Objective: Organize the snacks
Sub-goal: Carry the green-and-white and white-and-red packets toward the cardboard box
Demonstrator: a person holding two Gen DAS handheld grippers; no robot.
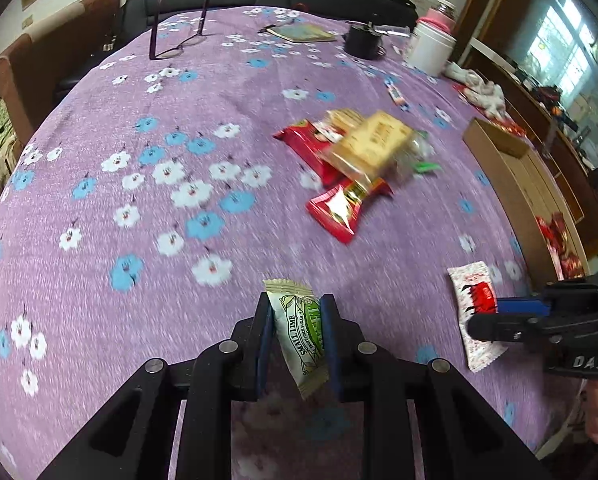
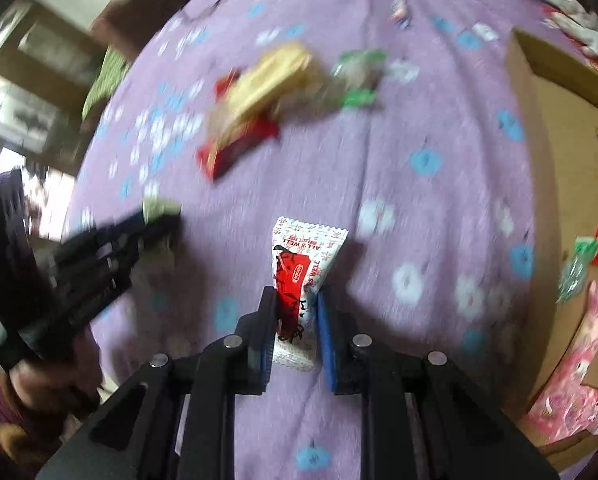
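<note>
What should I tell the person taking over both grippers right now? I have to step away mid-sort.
Left gripper: shut on a green-and-white lime snack packet.
Right gripper: shut on a white-and-red snack packet.
Cardboard box at the table's right already holds several red, green and pink packets.
Left on the purple floral tablecloth: a pile of red packets, a tan biscuit pack and green candies.
Next, probably: drop both held packets into the box, then clear the pile.
</note>
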